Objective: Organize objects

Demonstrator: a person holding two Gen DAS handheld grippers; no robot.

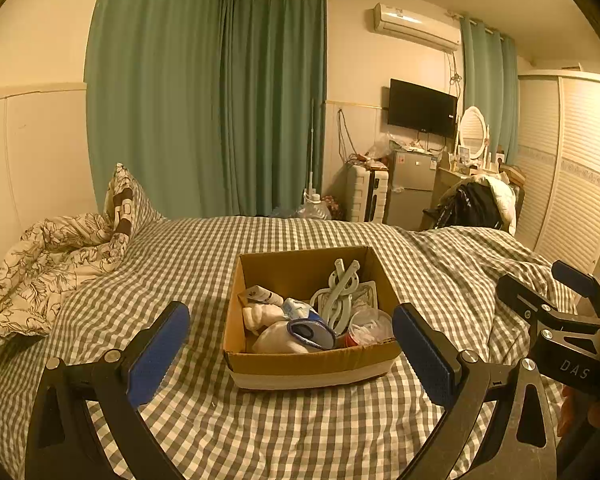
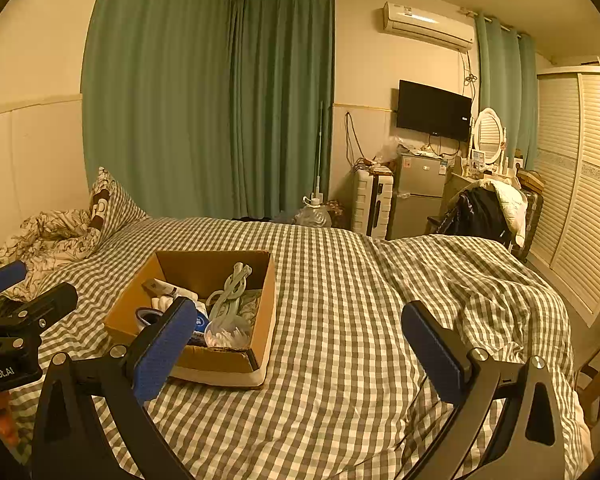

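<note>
A cardboard box [image 1: 312,364] sits on the checked bed cover [image 1: 204,264]. It holds several items: pale green hangers [image 1: 342,288], a white tube [image 1: 262,294], a clear plastic cup [image 1: 370,326], a tape roll [image 1: 310,332] and white cloth [image 1: 276,340]. My left gripper [image 1: 292,356] is open and empty, its blue pads [image 1: 156,356] either side of the box's near end. My right gripper [image 2: 300,356] is open and empty over bare cover, right of the box [image 2: 220,360]. The right gripper also shows at the right edge of the left wrist view [image 1: 548,288].
A flowered quilt [image 1: 40,264] and a pillow [image 1: 126,200] lie at the bed's left. Beyond the bed stand a suitcase [image 1: 366,194], a small fridge [image 1: 410,188], a chair with clothes [image 1: 476,200] and a wardrobe [image 1: 572,172] on the right. Green curtains [image 1: 204,96] hang behind.
</note>
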